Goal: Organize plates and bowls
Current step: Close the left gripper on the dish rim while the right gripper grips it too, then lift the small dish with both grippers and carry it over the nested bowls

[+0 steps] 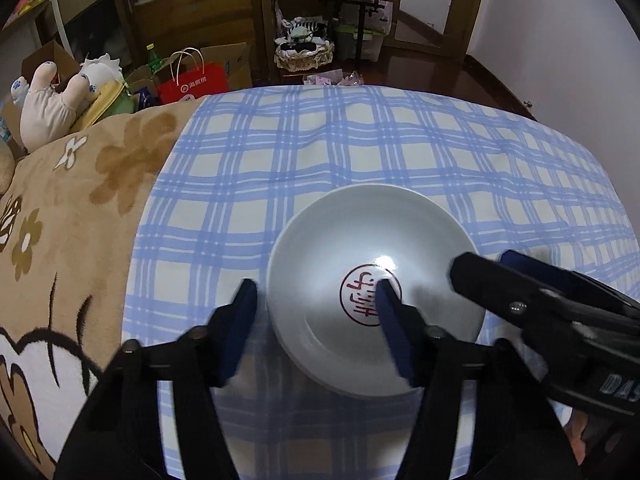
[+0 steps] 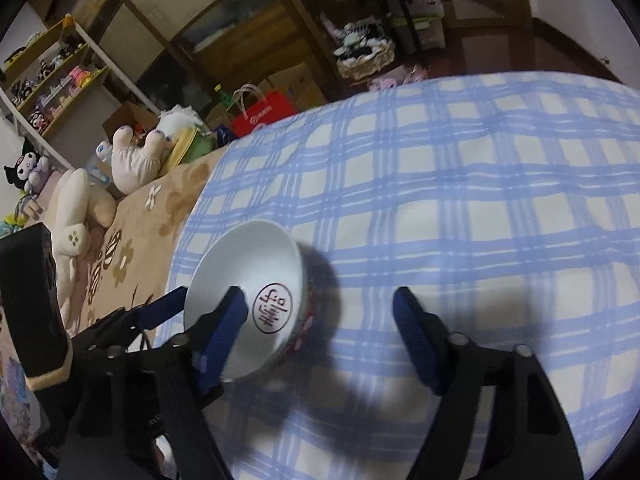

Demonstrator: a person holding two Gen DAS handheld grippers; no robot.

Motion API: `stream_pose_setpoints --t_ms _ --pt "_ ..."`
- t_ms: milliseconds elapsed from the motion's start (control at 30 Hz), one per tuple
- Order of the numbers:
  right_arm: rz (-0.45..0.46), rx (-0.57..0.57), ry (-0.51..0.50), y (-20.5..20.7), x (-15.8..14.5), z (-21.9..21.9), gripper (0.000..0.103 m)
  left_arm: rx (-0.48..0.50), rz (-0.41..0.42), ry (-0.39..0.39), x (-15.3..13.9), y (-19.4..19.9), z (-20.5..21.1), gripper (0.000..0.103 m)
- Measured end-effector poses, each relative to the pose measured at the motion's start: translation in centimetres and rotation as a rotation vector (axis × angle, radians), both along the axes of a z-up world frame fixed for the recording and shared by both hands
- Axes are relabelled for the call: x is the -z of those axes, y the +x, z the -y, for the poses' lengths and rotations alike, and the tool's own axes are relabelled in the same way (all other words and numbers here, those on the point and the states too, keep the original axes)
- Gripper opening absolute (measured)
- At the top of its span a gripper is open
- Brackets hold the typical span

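Both claws, left claw [image 1: 316, 308] and right claw [image 2: 320, 316], straddle the white ceramic bowl's [image 1: 352, 240] rim, pads not visibly pressing; opposed pulls could tip it onto the blue checked bedsheet [image 1: 400, 140].

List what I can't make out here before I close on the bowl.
Left wrist view: the near rim of the bowl is hidden behind the fingers of the left hand-held gripper, so contact there is unclear.
Left wrist view: the right hand-held gripper is blurred and cut off by the right edge.
Right wrist view: the bowl's outer pattern is mostly hidden by its own wall and blurred.
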State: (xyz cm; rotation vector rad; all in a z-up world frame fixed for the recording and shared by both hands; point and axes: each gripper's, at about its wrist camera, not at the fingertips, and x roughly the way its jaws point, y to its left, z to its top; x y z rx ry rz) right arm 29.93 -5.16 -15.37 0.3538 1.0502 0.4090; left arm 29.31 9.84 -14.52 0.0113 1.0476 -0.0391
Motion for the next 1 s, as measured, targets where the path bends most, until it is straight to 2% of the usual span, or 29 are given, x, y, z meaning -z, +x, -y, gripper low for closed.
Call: stream_pose_setpoints --t_ms 67,100,233,300,700,867,1000 --pt "-0.036 -0.021 0.005 0.3 0.8 -0.5 0.024 -0.01 -0.003 0.003 0.3 0.1 0.0 0.041" --pt "-0.043 -0.03 0.023 0.3 0.9 -0.6 0.021 -0.02 -0.002 0.002 0.4 0.1 -0.1 0.034" --pt "-0.044 -0.032 0.026 0.0 1.4 -0.8 0.018 -0.063 -0.001 -0.069 0.2 0.0 -1.3 0.02" --pt "-0.046 -0.024 0.016 -0.1 1.4 -0.8 0.017 -0.069 0.002 -0.095 -0.1 -0.2 -1.6 0.016" --pt "-0.031 0.002 -0.03 -2.5 -0.1 0.3 0.015 -0.057 0.014 -0.13 -1.5 -1.7 -0.8 0.015" --pt "-0.018 0.031 -0.029 -3.7 -1.3 2.0 0.015 -0.025 0.022 -0.142 -2.8 -2.5 0.6 0.015" --pt "0.009 0.064 -0.029 -5.1 -3.0 4.0 0.015 0.005 0.002 -0.186 -3.9 -3.3 1.9 0.015"
